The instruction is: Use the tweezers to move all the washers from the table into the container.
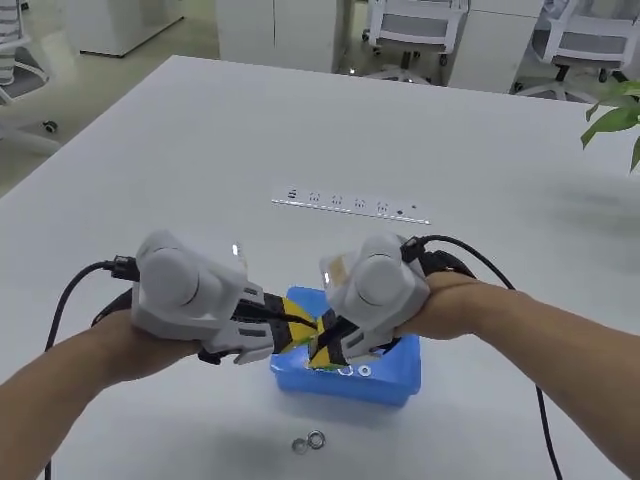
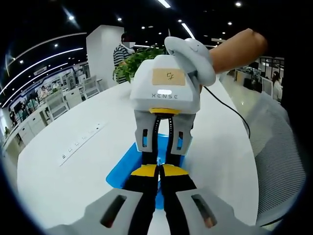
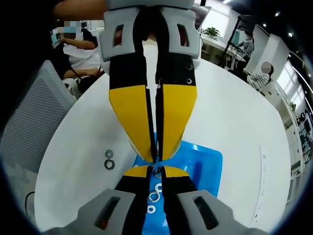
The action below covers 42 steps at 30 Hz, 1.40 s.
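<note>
tweezers (image 3: pixel 156 122) pinched in left gripper (image 2: pixel 157 169) jaws; right gripper (image 3: pixel 156 171) jaws closed, tips meeting; washers (image 3: pixel 154 197) below in container (image 3: pixel 205 161).

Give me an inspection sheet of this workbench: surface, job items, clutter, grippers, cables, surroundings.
Surface: white table, clean.
Job's things: blue container holds several washers; two washers lie on the table in front of it; thin tweezers sit between the jaw tips.
Clutter: power strip.
Grippers: left gripper and right gripper meet tip to tip over the container; the left's jaws are shut on the tweezers, the right's grip is unclear.
Cables: left cable and right cable, both black.
Surroundings: office chairs, plant, seated people.
</note>
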Motion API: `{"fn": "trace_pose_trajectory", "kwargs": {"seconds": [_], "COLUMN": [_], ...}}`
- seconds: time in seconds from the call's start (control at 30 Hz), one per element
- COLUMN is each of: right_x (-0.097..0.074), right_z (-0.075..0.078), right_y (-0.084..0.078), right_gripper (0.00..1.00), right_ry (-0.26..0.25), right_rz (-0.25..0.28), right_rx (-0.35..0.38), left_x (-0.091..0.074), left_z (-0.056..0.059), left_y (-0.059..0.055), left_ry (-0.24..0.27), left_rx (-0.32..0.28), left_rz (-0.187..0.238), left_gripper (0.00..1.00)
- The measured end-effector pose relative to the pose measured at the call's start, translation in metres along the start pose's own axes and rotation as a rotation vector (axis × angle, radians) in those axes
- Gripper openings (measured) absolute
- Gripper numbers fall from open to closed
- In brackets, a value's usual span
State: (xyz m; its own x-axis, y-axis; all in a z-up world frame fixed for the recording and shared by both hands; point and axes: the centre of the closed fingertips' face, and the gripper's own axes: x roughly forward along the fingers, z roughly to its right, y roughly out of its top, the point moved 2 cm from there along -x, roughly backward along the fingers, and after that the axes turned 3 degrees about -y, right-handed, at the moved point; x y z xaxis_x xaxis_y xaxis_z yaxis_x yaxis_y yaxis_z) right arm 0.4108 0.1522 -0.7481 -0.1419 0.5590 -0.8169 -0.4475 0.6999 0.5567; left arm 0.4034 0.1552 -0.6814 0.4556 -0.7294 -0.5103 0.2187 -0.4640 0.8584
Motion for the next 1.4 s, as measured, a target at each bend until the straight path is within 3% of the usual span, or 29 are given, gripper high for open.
{"fn": "trace_pose_trajectory", "kwargs": {"seconds": [0.57,0.9,1.4], "right_x": [-0.018,-0.037,-0.064], "right_z": [0.001,0.001,-0.006], "right_y": [0.001,0.005,-0.001], "right_gripper": [0.14,0.24,0.37], "right_ry": [-0.057,-0.112,-0.207], "right_rz": [-0.006,0.021,0.066], "right_rx": [0.067,0.138,0.253], "left_x": [-0.008,-0.015,-0.029], "left_z": [0.001,-0.002,0.0], "left_y": [0.016,0.022,0.022], "left_ry": [-0.01,-0.005,0.028], "left_rx": [0.028,0.035,0.009], "left_rz": [-0.008,-0.015,-0.026], "left_gripper": [0.05,0.05,0.05]}}
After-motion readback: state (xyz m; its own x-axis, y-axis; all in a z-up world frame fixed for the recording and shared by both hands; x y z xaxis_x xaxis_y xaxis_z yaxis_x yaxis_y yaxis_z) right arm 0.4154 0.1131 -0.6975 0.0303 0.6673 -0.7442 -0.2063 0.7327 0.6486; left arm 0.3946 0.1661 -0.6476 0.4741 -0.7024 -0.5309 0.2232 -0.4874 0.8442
